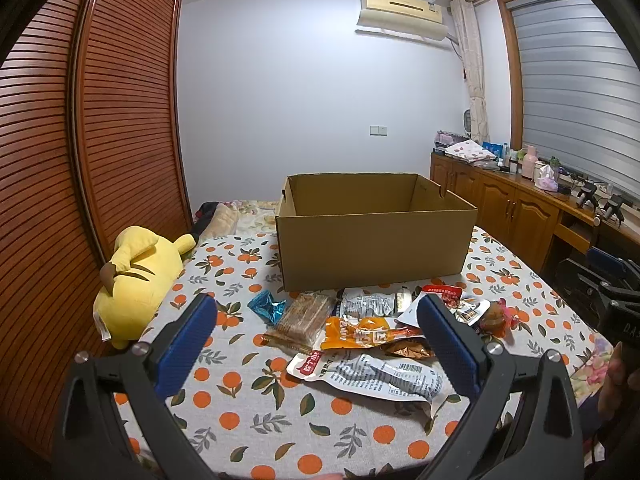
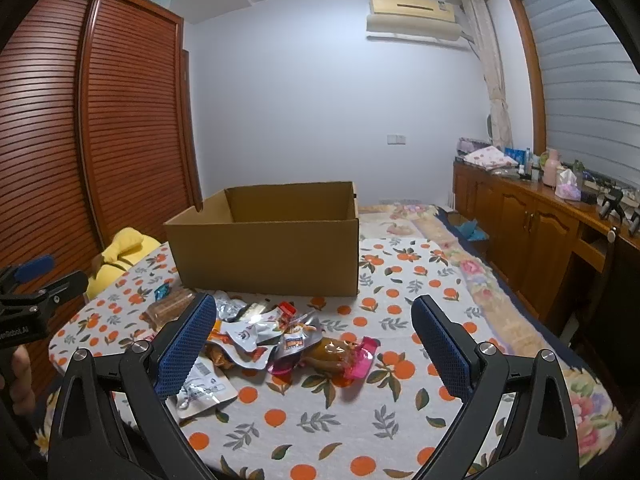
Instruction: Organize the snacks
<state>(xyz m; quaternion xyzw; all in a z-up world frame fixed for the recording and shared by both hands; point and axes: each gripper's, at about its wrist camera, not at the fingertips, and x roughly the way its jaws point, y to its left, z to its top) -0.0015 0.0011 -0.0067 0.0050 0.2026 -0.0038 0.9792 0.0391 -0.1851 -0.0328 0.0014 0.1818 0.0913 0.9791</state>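
The left gripper (image 1: 316, 316) is hanging above the near edge of the orange-print tablecloth (image 1: 248, 432), its blue pads spread wide with nothing between them but the air above the snack packets (image 1: 360, 332), which are lying in a loose heap at the picture's centre, just toward six o'clock from the open cardboard box (image 1: 374, 236). This view is showing what the other mostly hides: a yellow plush toy (image 1: 138, 276) lying whole at nine o'clock beside the slatted wardrobe (image 1: 100, 120), a blue foil wrapper (image 1: 266, 306) and a clear pack of brown biscuits (image 1: 302, 320) at the heap's ten o'clock side, and a long silver pouch (image 1: 380, 374) with a barcode nearest the camera. At three o'clock the right gripper (image 1: 612, 280) is showing only in part, with a hand (image 1: 618, 376) below it. The right wrist view is placing the right gripper (image 2: 312, 316) with its pads equally wide apart and pinching nothing; the heap is sitting toward its left pad, and a pink-ended clear packet (image 2: 340, 356) is lying at the centre. Only here is the floral bedding (image 2: 480, 272) showing at two o'clock, running alongside the wooden cabinets (image 2: 520, 216). The box's floor is hidden in both views.
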